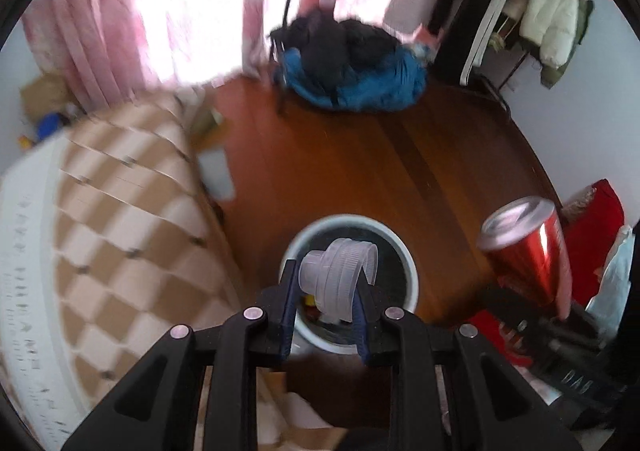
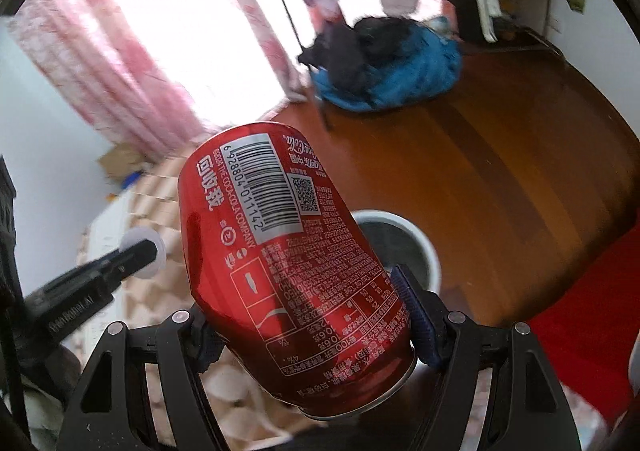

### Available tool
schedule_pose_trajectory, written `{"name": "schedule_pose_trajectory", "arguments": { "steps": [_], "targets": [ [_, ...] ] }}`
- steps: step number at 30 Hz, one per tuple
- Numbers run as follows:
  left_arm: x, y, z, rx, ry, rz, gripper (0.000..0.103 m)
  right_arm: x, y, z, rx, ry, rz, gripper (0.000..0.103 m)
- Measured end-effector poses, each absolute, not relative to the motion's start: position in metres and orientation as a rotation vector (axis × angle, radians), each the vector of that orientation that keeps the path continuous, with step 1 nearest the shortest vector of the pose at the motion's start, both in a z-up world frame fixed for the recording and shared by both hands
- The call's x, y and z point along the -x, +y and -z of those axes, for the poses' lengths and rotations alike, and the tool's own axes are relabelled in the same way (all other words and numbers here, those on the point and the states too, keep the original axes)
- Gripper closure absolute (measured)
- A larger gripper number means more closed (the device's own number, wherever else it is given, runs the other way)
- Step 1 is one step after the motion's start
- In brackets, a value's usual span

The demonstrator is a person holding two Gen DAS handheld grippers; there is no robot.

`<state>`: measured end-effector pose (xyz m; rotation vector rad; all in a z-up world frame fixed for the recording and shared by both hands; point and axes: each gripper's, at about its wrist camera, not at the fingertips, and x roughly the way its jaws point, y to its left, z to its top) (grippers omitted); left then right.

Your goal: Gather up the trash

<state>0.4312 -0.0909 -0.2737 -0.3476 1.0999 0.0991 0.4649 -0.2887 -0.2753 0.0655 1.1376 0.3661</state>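
— What's my left gripper [image 1: 325,283] got?
— It's clamped on a clear plastic cap [image 1: 340,271], held right over the white bin [image 1: 406,251] on the wood floor [image 1: 360,155].
— And my right?
— My right gripper [image 2: 308,325] pinches a red can [image 2: 288,251] — dented, tilted left, bin [image 2: 430,251] just beyond. Bed [image 1: 120,211] on the left; blue bedding [image 1: 372,87] lies far off.

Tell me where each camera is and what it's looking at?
Left wrist: rides the left gripper, looking down its fingers at the clear plastic cap it holds above the trash bin.
Right wrist: rides the right gripper, looking past the red can it holds.
Both show the bin, the wooden floor, and the other gripper.
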Motion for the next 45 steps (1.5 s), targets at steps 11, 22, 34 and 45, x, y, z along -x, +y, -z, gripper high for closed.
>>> {"name": "schedule_pose_trajectory", "arguments": {
  "steps": [11, 22, 34, 45],
  "targets": [
    [-0.504, -0.110, 0.375, 0.459, 1.379, -0.039, 0.082, -0.530, -0.325, 0.409, -0.087, 1.389, -0.274, 0.027],
    [-0.505, -0.110, 0.392, 0.380, 1.408, -0.117, 0.027, -0.555, -0.330, 0.461, -0.084, 1.492, -0.231, 0.009],
    [-0.459, -0.108, 0.340, 0.295, 1.329, -0.188, 0.001, -0.519, -0.348, 0.425, -0.039, 1.506, -0.156, 0.000],
    [-0.397, -0.123, 0.246, 0.250, 1.209, -0.150, 0.001, -0.454, -0.348, 0.308, -0.046, 1.407, -0.246, 0.000]
  ]
}}
